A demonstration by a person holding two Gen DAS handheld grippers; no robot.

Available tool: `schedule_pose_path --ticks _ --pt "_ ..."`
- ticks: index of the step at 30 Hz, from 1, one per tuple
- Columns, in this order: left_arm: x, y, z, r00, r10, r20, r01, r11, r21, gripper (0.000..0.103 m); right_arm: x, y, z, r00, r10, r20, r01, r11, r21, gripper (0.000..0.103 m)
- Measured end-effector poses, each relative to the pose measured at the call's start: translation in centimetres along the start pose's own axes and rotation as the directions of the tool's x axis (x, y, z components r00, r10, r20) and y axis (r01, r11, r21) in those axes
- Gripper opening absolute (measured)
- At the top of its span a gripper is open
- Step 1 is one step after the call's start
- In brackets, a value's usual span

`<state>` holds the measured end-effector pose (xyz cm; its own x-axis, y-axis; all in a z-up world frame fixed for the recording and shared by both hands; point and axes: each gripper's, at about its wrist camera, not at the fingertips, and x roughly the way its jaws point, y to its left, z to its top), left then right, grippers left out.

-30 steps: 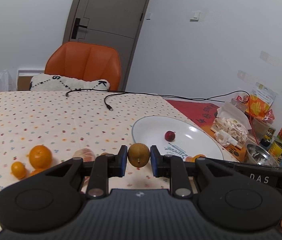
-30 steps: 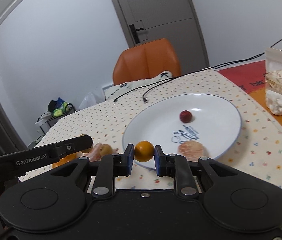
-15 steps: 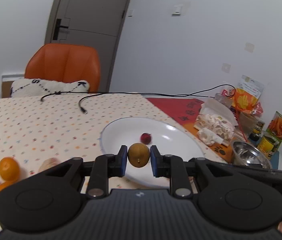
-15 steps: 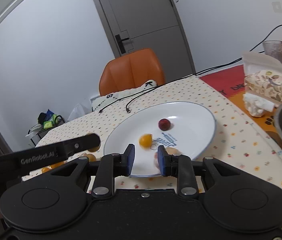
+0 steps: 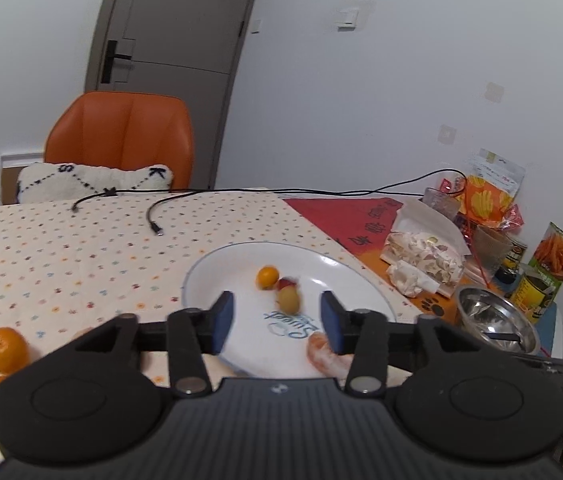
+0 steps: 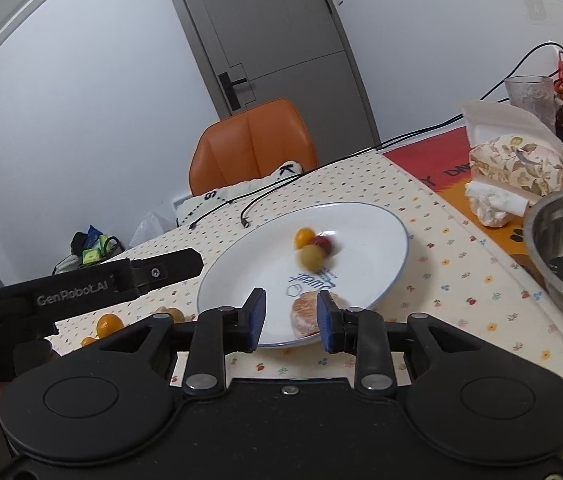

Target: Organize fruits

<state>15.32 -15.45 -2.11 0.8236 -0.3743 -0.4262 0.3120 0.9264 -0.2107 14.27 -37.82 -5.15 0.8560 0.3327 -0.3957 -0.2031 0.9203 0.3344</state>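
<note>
- Your left gripper (image 5: 276, 316) stood spread, empty, above the round white plate (image 5: 361, 280).
- Only your right gripper (image 6: 290, 320), also spread, showed the blurred yellow-green fruit (image 6: 310, 257) sharply.

Left hand-held gripper (image 5: 276, 316): hovering with its jaws gaping wide, gripping nothing.
Right hand-held gripper (image 6: 292, 320): hovering, jaws parted, gripping nothing.

Dotted tablecloth (image 5: 61, 248) bears white plate (image 5: 345, 276); oranges (image 5: 6, 350); cables (image 5: 153, 216).
</note>
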Motion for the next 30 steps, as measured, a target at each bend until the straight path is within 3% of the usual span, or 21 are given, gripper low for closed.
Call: schedule_pose_path --ticks 7,16,23,30 --pt "-1.4 2.1 -0.1 0.998 0.068 0.005 -0.068 0.997 -0.022 0.068 0.4 1.2 -0.1 1.0 0.021 -0.003 -0.021 1.0 -0.01 0.041" --pt "-3.5 4.6 -0.4 0.991 0.136 0.009 -0.136 0.99 -0.048 0.08 0.9 3.0 -0.3 0.999 0.049 -0.003 -0.049 0.998 -0.028 0.056" --pt "-5.1 6.4 -0.6 0.981 0.195 0.021 -0.194 0.979 -0.056 0.084 1.7 4.5 -0.6 0.997 0.077 -0.017 -0.078 0.996 -0.041 0.063" --pt "-6.5 8.3 -0.8 0.969 0.244 0.033 -0.241 0.967 -0.08 0.089 2.2 5.7 -0.7 0.995 0.1 -0.015 -0.101 0.993 -0.056 0.082"
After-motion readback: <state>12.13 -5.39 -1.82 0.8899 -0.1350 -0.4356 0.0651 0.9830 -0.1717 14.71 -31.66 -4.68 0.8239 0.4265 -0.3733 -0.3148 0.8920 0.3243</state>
